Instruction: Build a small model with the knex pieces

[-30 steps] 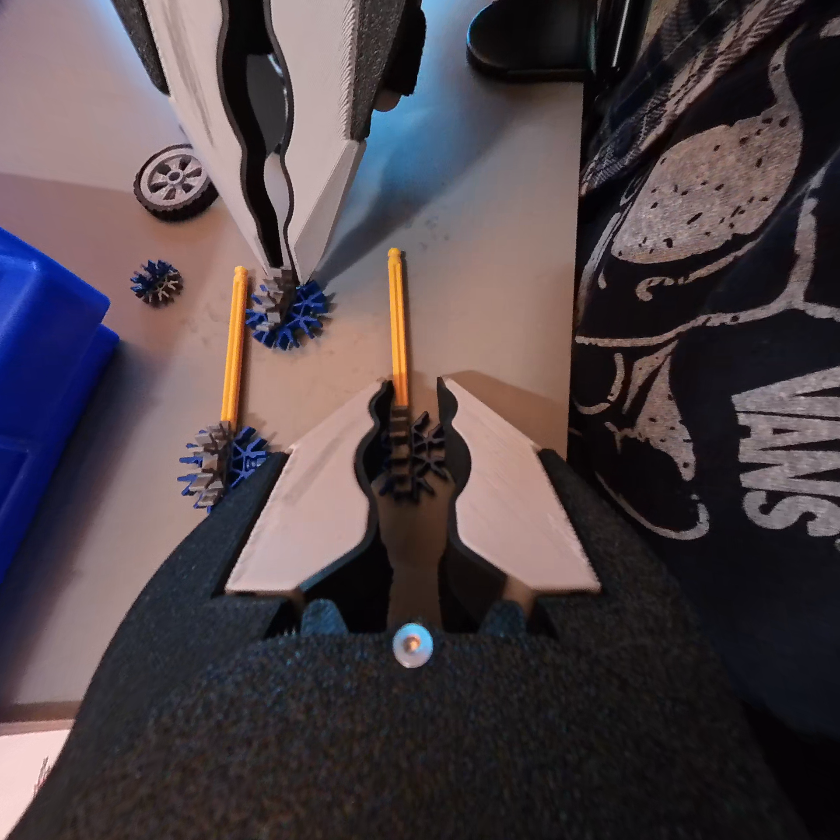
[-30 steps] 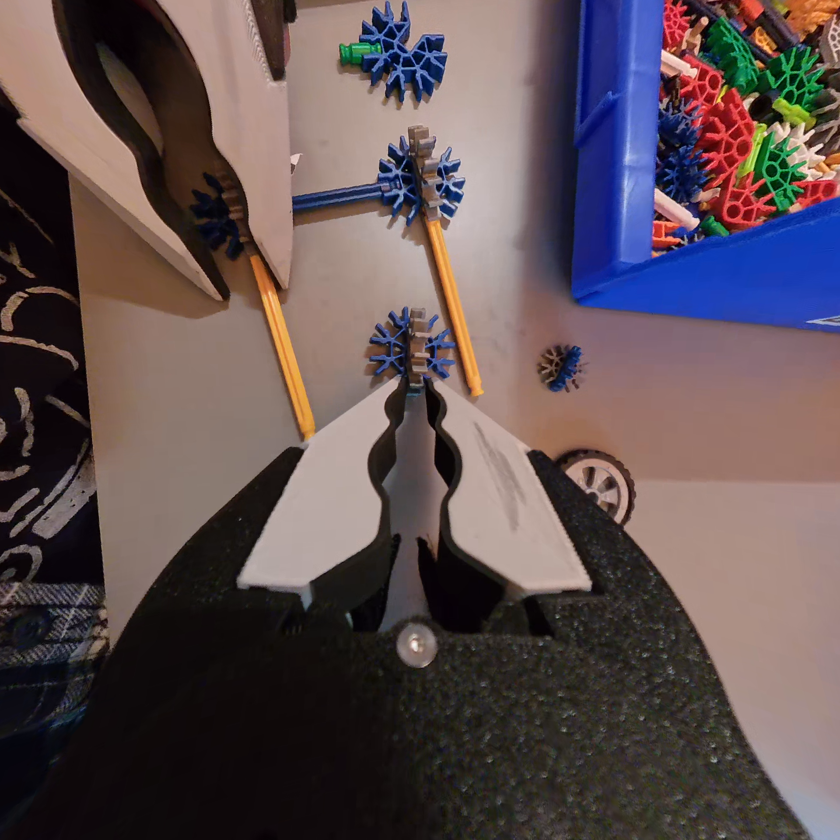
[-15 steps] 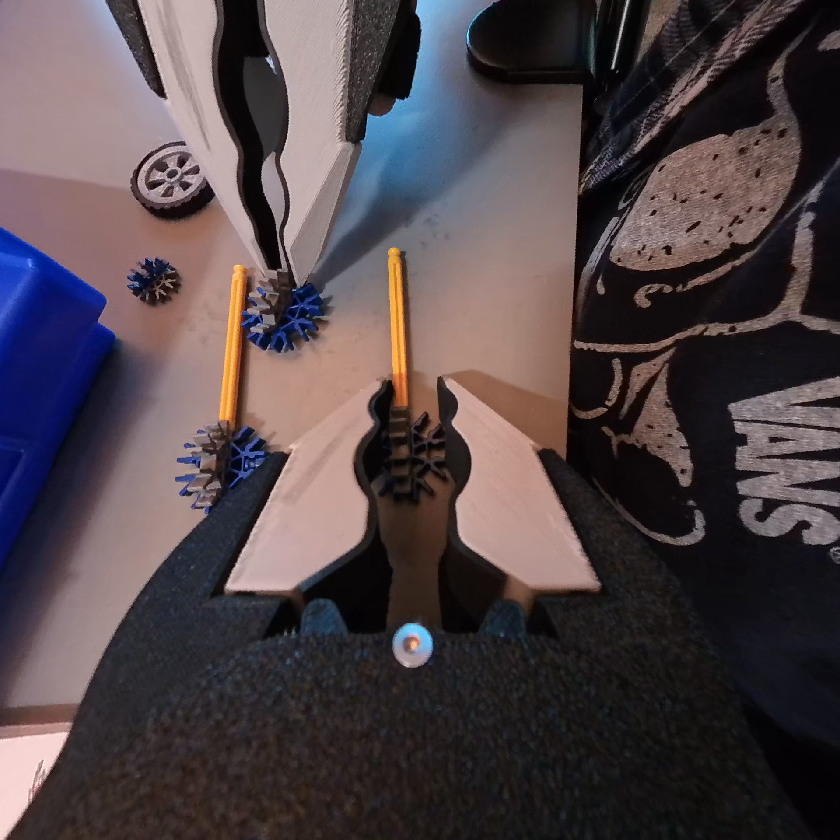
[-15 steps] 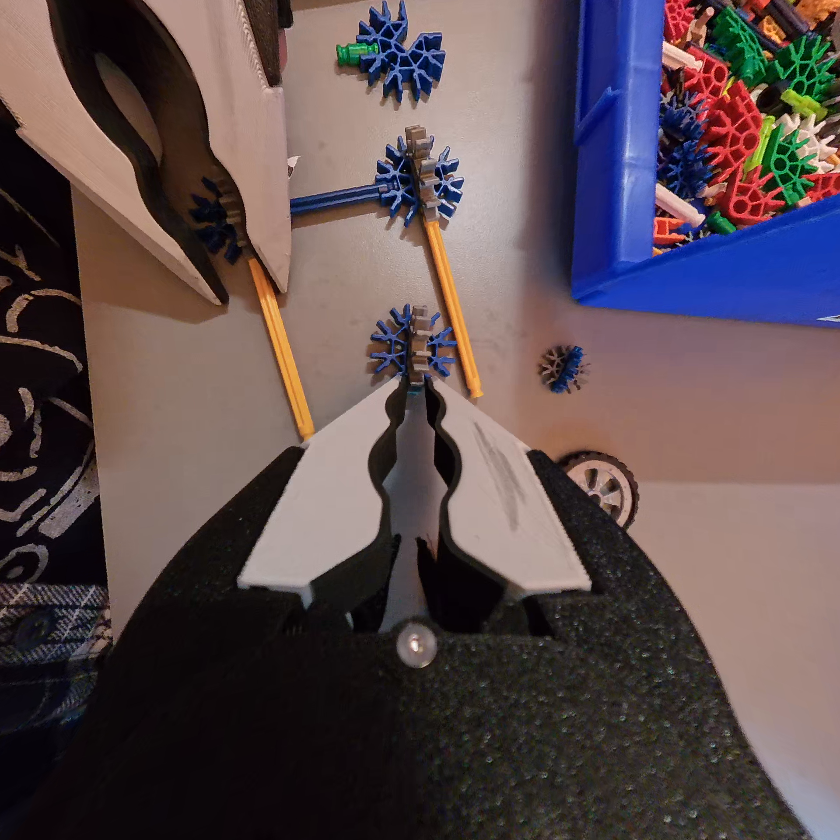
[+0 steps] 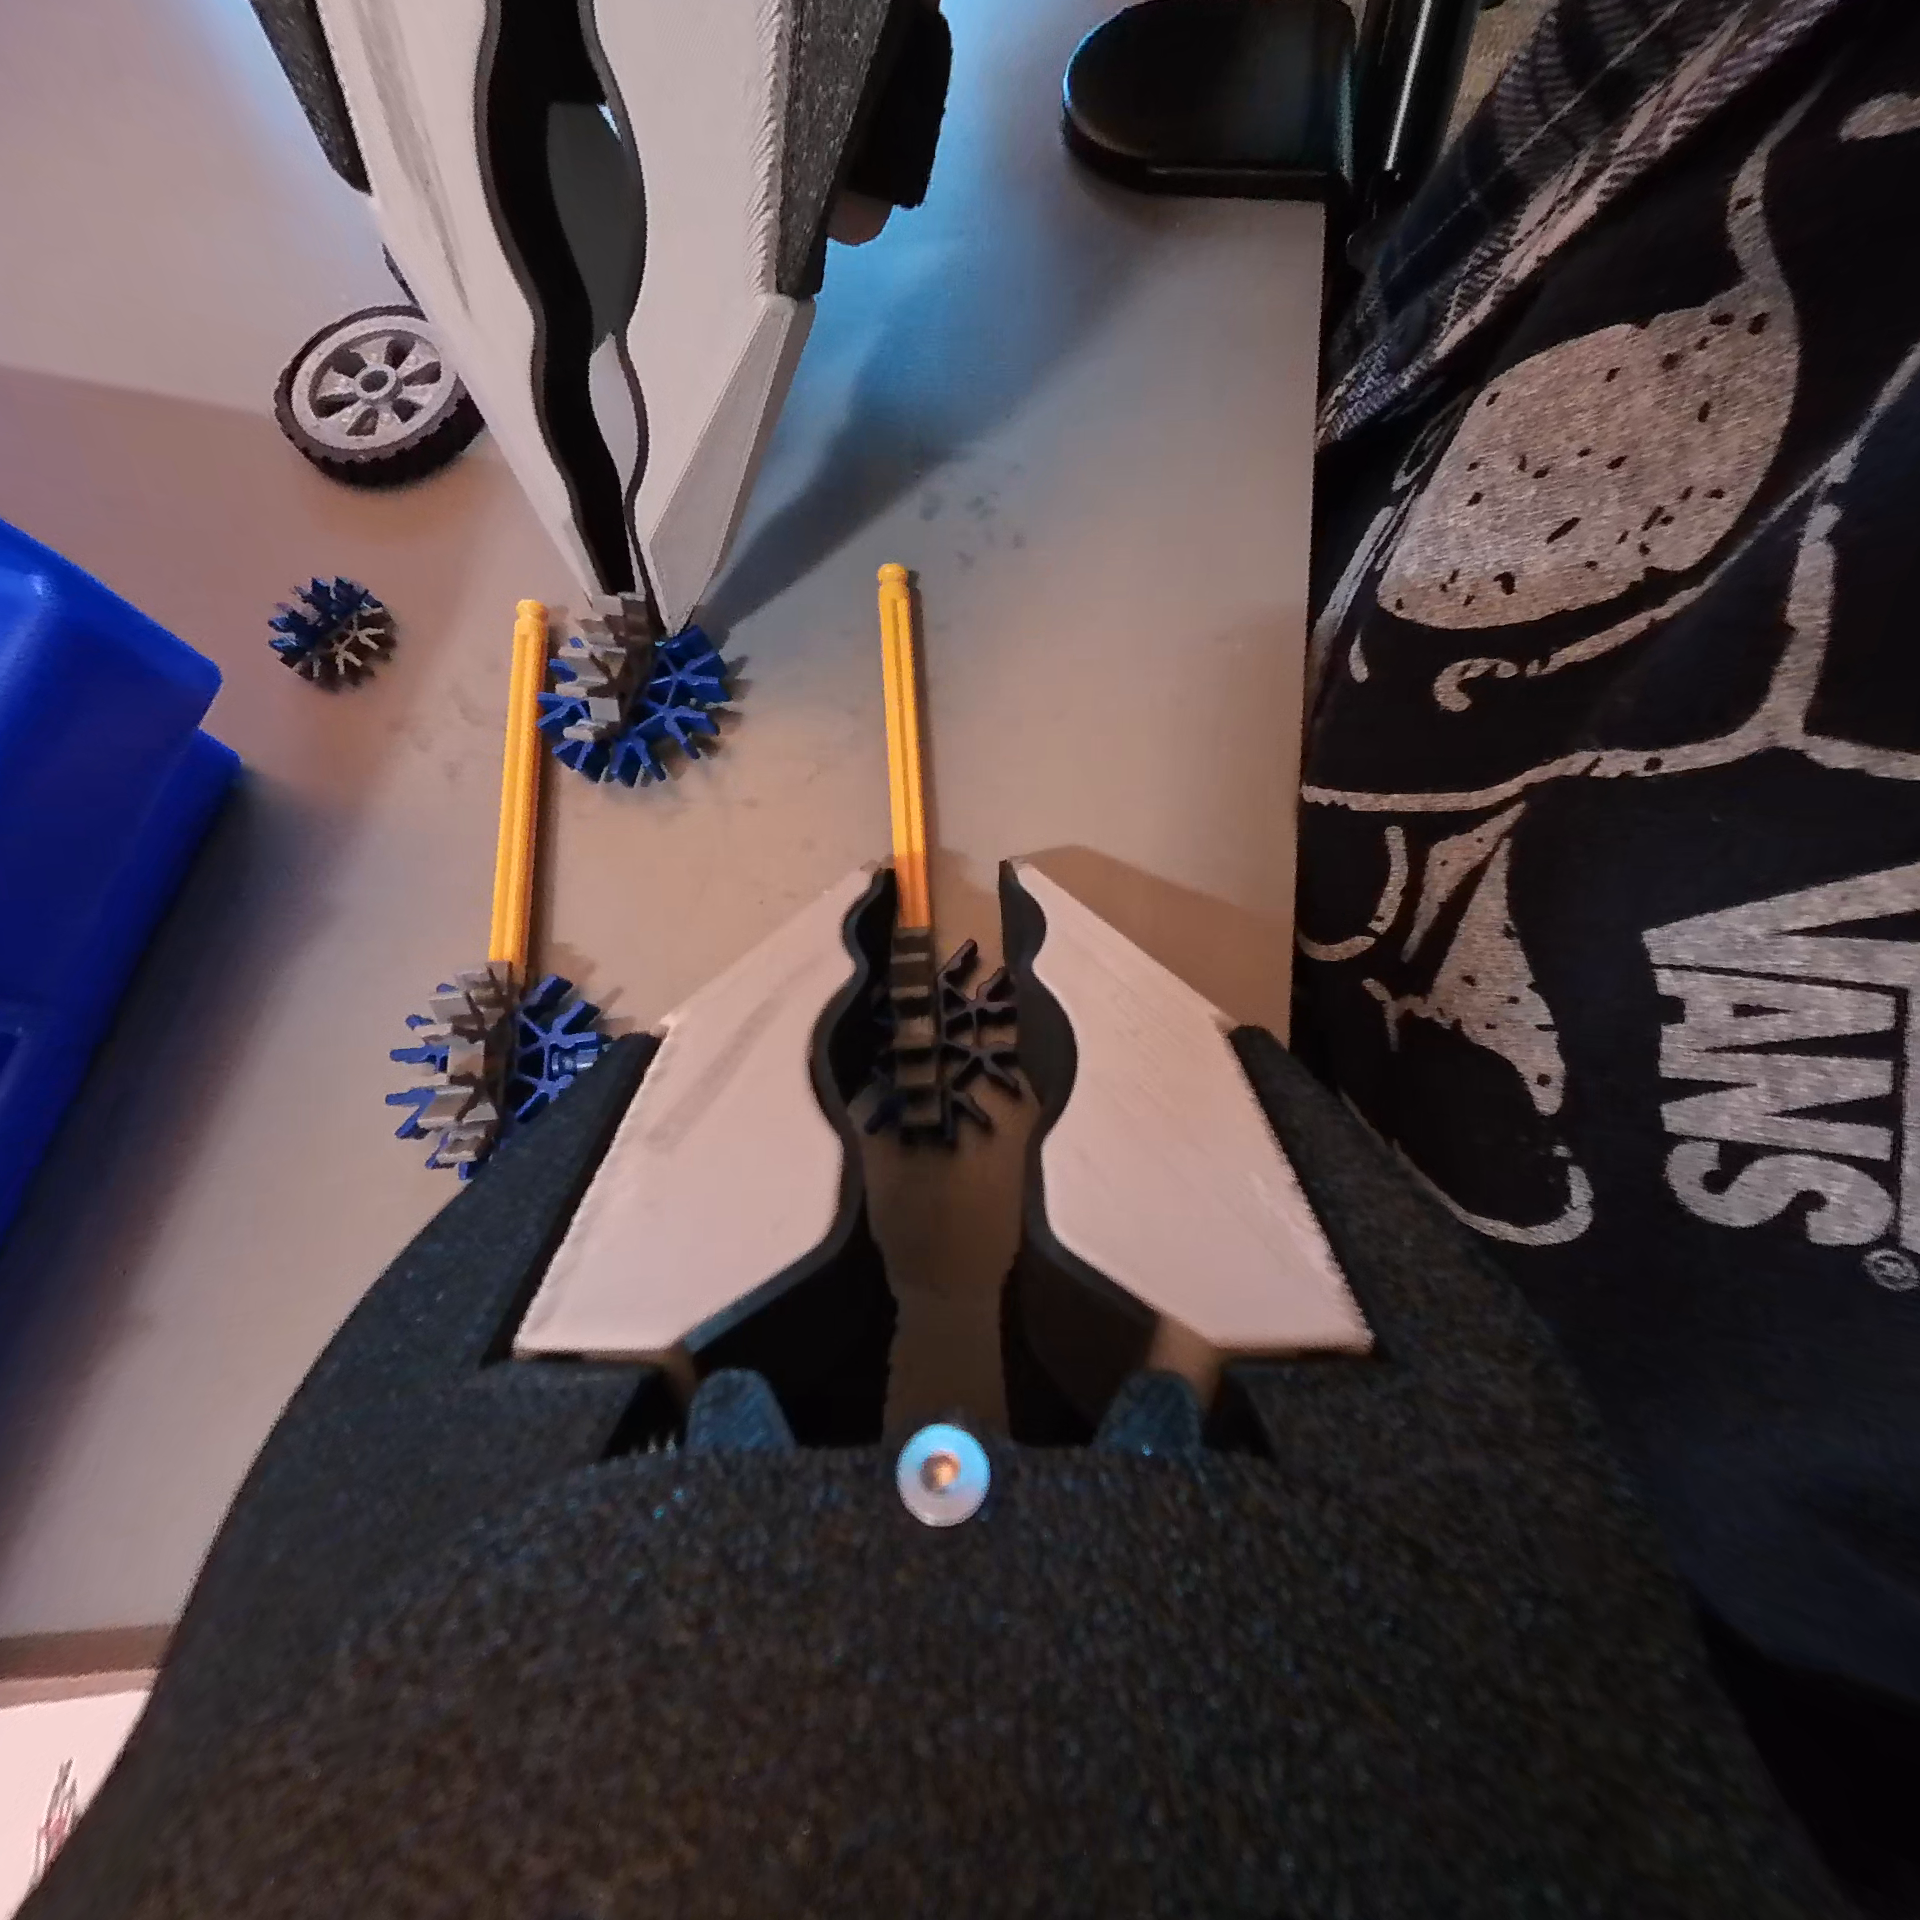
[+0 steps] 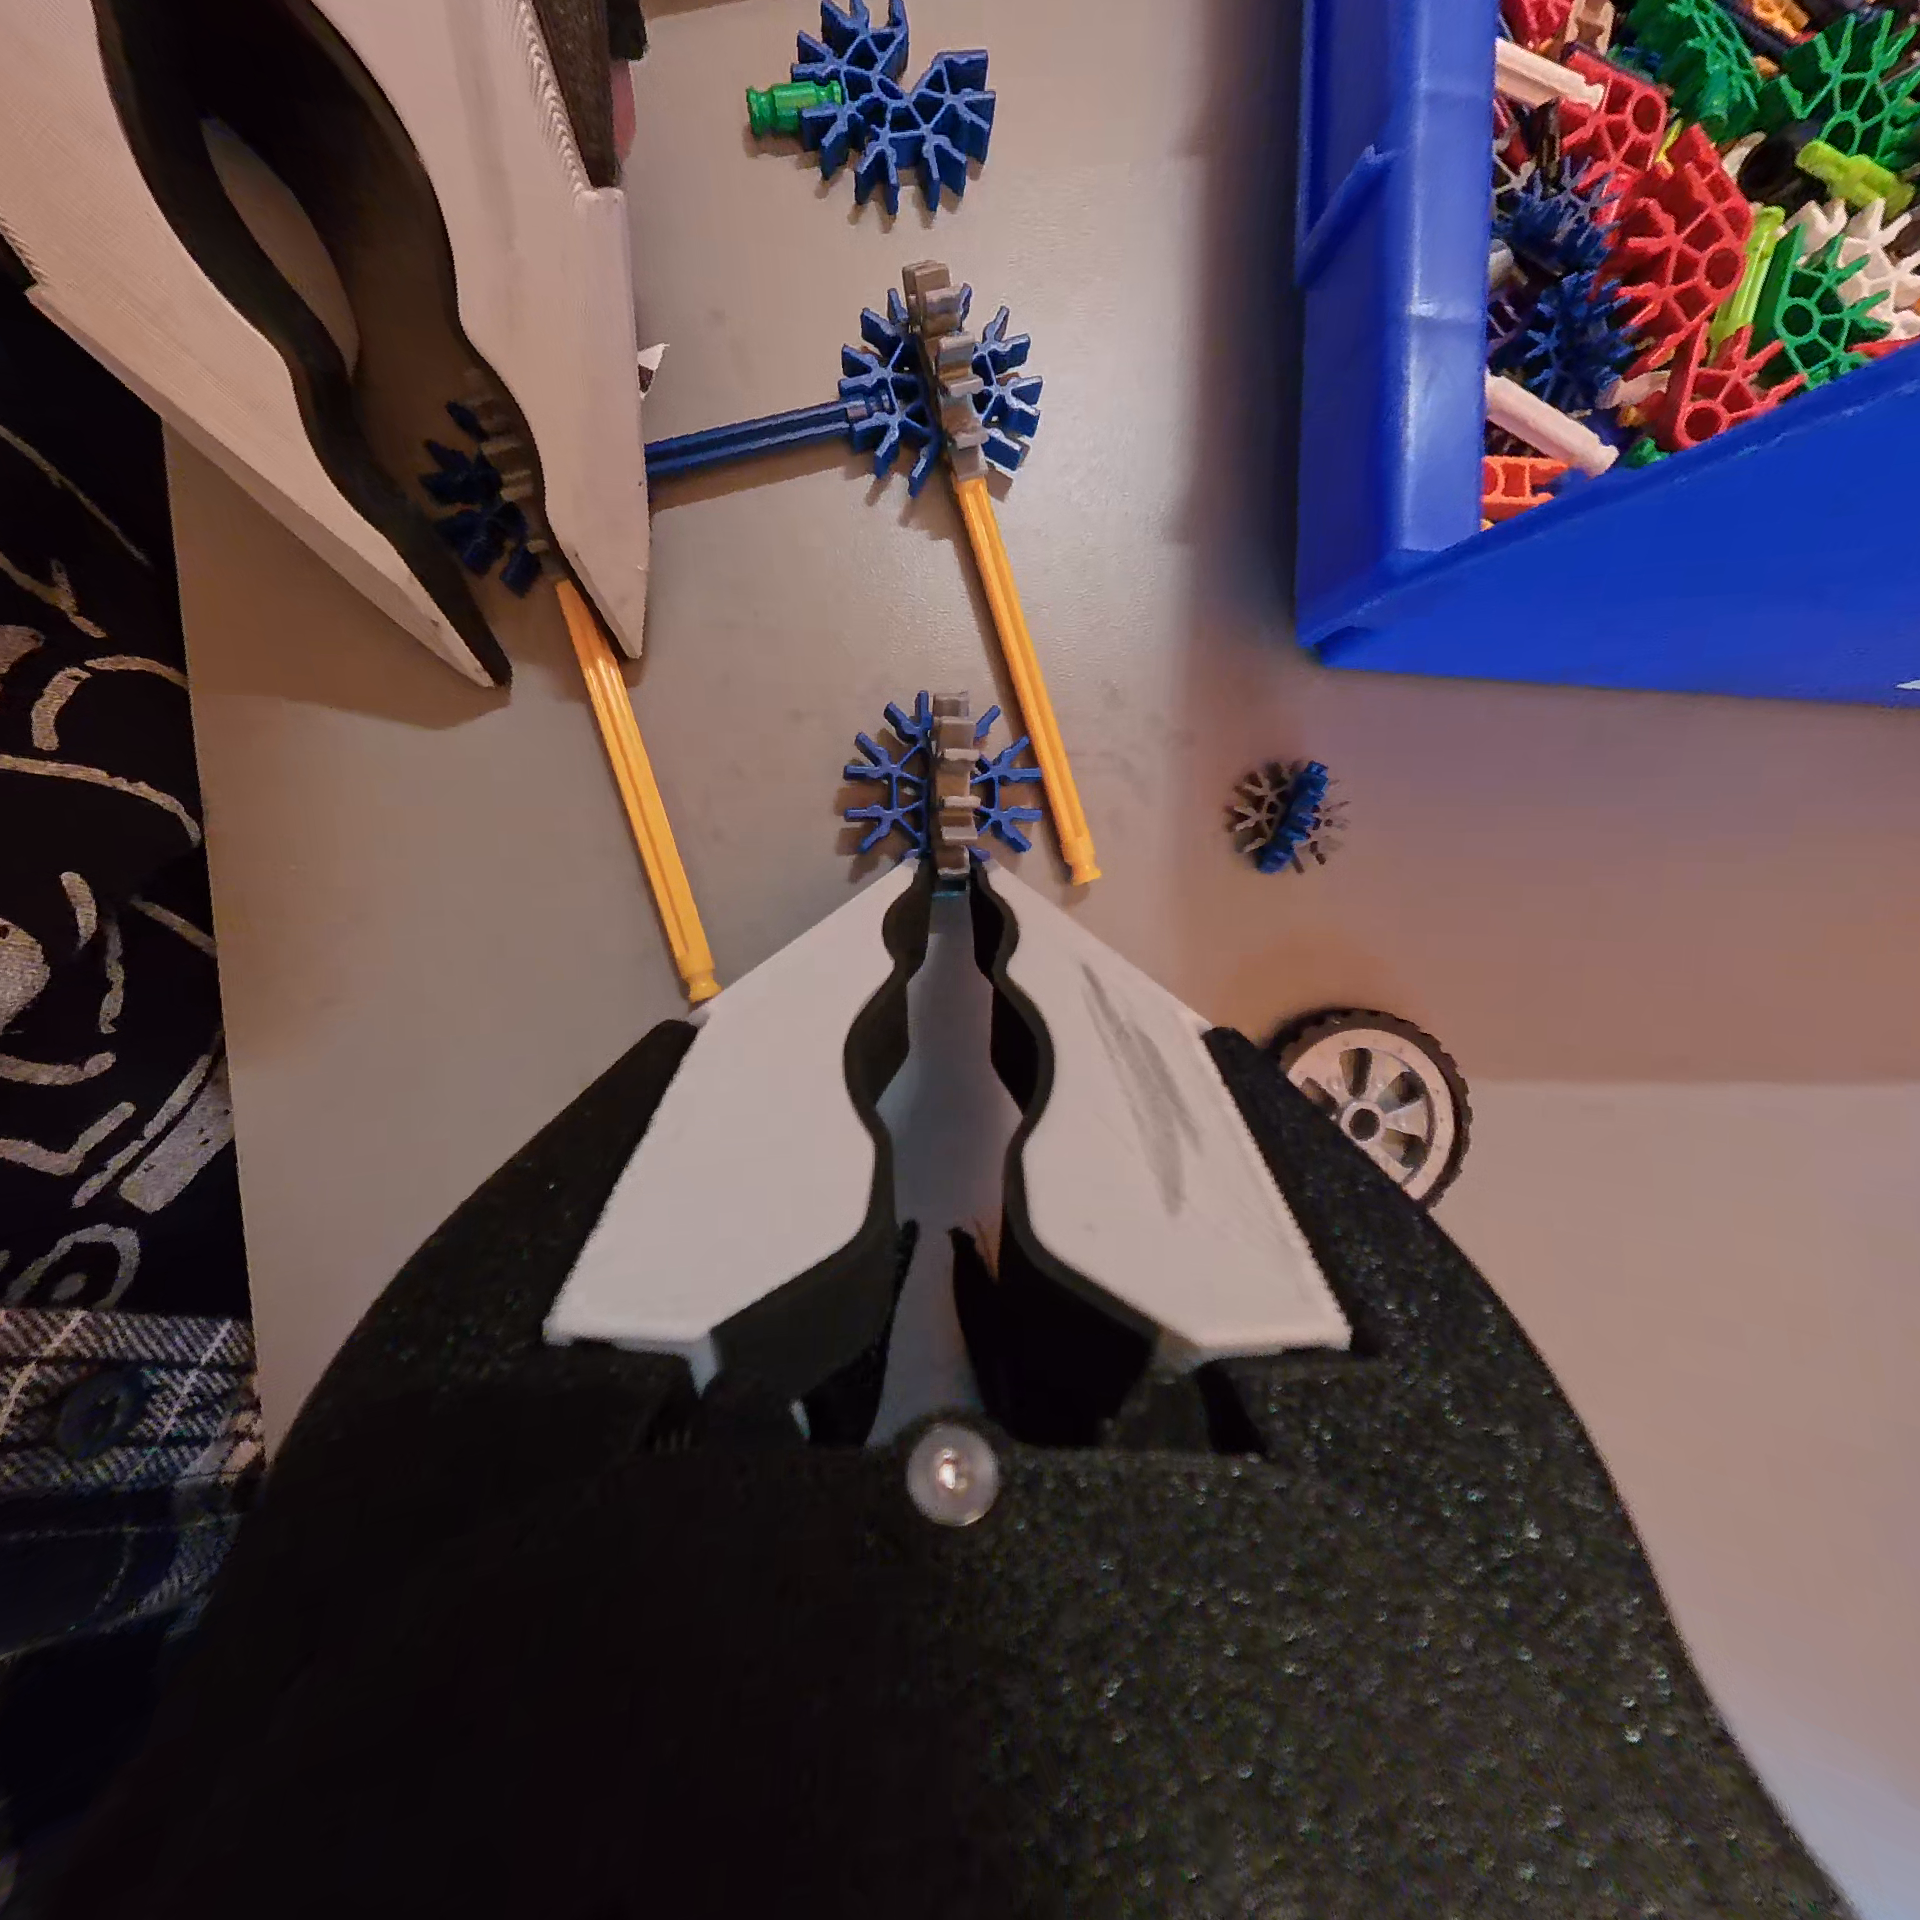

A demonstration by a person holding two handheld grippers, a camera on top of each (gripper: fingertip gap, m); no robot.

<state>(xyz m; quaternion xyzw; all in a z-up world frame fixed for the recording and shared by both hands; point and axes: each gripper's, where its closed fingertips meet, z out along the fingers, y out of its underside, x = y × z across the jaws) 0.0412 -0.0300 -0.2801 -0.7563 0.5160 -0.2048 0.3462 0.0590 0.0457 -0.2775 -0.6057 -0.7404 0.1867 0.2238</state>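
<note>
Connector hub with yellow rod (image 5: pixel 935 1029) is sitting in the wide recess between the fingers of the left gripper (image 5: pixel 940 883), which is clamping it; the rod is sticking out past the fingertips over the table (image 6: pixel 416 831). The right gripper (image 6: pixel 945 883) is pinching, at its very tips, the grey edge of a rodless blue-and-grey hub (image 6: pixel 940 790) lying on the table just beside that rod.

Beyond these, another hub carrying a yellow and a blue rod (image 6: pixel 940 384) is lying assembled, and a blue connector with a green stub (image 6: pixel 894 104) is lying farther off. A small hub (image 6: pixel 1283 816) and a wheel (image 6: pixel 1371 1107) are lying loose near the blue bin (image 6: pixel 1392 364) of mixed pieces.

Shadow is darkening the held hub, so how firmly the fingers are bearing on it is hard to judge. The right fingertips are covering the rodless hub's near edge, the bin is running out of view, and a person's dark printed shirt (image 5: pixel 1610 831) is filling one side.
</note>
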